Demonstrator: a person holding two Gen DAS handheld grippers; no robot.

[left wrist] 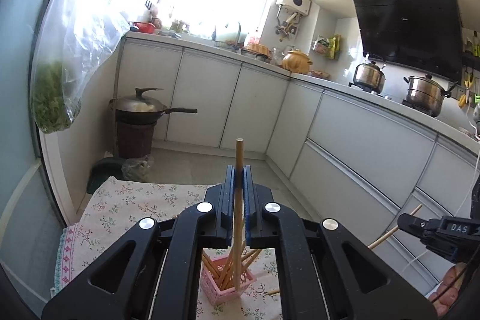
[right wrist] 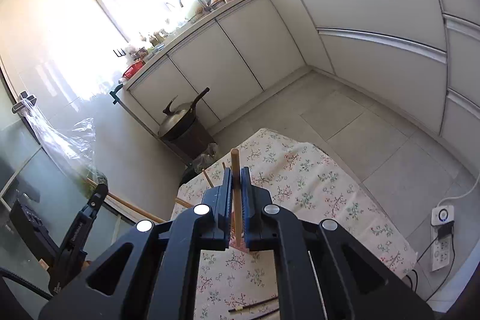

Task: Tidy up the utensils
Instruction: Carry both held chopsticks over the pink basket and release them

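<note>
My left gripper (left wrist: 239, 179) is shut on a wooden chopstick (left wrist: 239, 158) that stands upright, its lower end inside a pink lattice holder (left wrist: 228, 288) holding several wooden chopsticks. The holder sits on the floral-cloth table (left wrist: 126, 206). My right gripper (right wrist: 237, 180) is shut on another wooden chopstick (right wrist: 235, 167), held upright above the table (right wrist: 300, 179); the pink holder (right wrist: 238, 245) barely shows under its jaws. The right gripper also shows in the left wrist view (left wrist: 432, 227) at the right edge. The left gripper shows in the right wrist view (right wrist: 99, 191) with its chopstick (right wrist: 132, 207).
Two dark chopsticks (right wrist: 255, 306) lie on the cloth near the front. One light chopstick end (left wrist: 273, 292) lies beside the holder. A wok on a brown bin (left wrist: 141, 122) stands beyond the table. White cabinets (left wrist: 345, 140) run along the right. A power strip (right wrist: 442, 242) lies on the floor.
</note>
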